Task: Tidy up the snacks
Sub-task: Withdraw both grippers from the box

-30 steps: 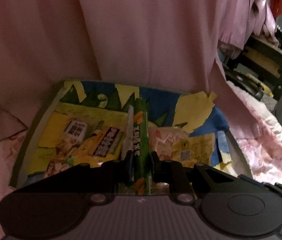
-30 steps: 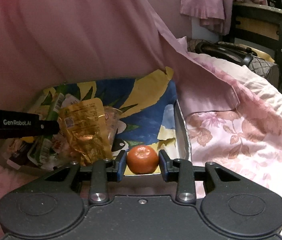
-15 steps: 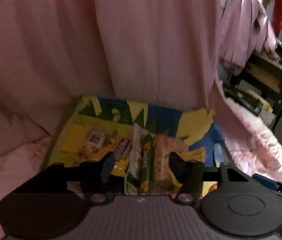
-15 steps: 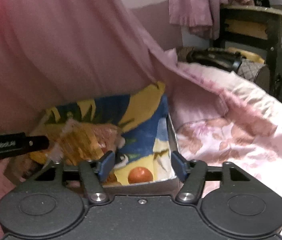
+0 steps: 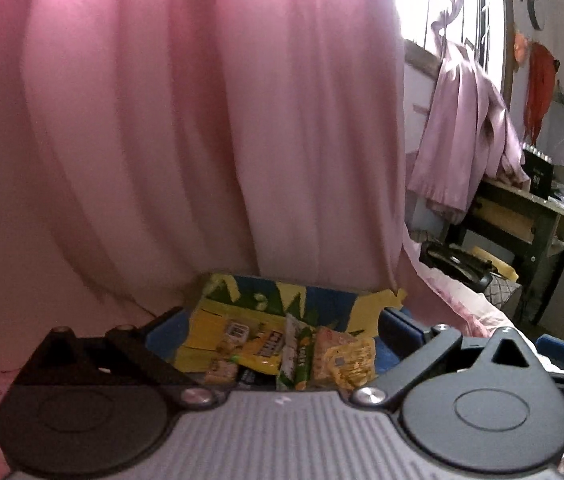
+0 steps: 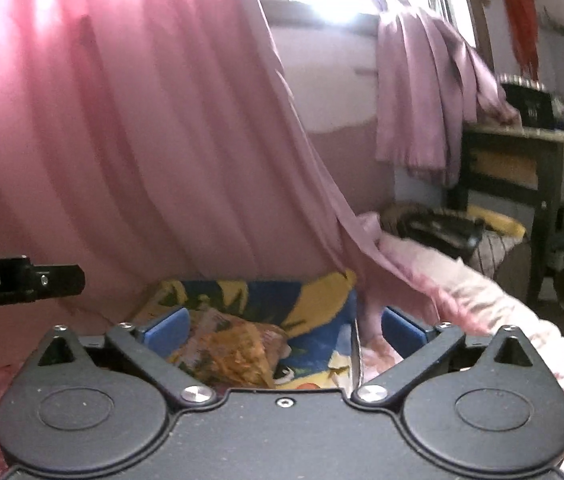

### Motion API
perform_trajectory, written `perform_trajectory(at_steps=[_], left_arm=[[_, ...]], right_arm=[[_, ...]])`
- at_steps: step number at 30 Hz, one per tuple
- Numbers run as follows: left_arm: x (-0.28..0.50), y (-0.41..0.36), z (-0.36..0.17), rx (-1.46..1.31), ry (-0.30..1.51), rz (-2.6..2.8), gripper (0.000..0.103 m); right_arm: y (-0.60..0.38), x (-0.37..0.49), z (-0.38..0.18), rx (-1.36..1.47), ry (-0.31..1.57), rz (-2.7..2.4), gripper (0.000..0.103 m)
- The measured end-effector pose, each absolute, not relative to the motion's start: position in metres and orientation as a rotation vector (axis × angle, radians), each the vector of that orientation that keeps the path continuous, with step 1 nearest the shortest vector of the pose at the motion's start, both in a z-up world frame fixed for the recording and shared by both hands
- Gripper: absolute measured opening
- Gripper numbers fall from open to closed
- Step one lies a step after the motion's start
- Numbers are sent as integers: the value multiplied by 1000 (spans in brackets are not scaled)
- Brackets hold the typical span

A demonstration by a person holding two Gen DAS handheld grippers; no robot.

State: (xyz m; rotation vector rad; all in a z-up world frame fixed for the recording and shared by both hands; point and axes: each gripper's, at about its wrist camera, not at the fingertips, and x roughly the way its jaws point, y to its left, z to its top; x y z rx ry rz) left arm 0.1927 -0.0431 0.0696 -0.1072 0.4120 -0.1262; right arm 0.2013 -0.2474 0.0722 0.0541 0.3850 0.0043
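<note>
While both jaws have just been opening, the left gripper (image 5: 277, 334) and right gripper (image 6: 284, 330) gape empty above the blue-and-yellow patterned snack tray (image 5: 265, 294), green wrapper (image 5: 296, 354) at six o'clock.

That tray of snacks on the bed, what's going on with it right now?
A person is sorting snacks into a patterned tray on the bed. Both tongs, left and right, have just been opening and now stand wide with nothing between them. The green stick pack lies among the yellow packets, and the orange fruit sits in the tray's near corner.
</note>
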Motion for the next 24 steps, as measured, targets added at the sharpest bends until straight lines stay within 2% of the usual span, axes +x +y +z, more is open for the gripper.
perform_trajectory(at_steps=[8,20,24], left_arm=[[131,-18,72,-96,388,-77,103],[60,26,50,-107,384,1,103],[50,35,39,-120,434,8,103]], right_arm=[[-238,142,85,27,338,57,102],[-215,84,71,-44,381,96,102],[-209,70,67,-46,395,99,102]])
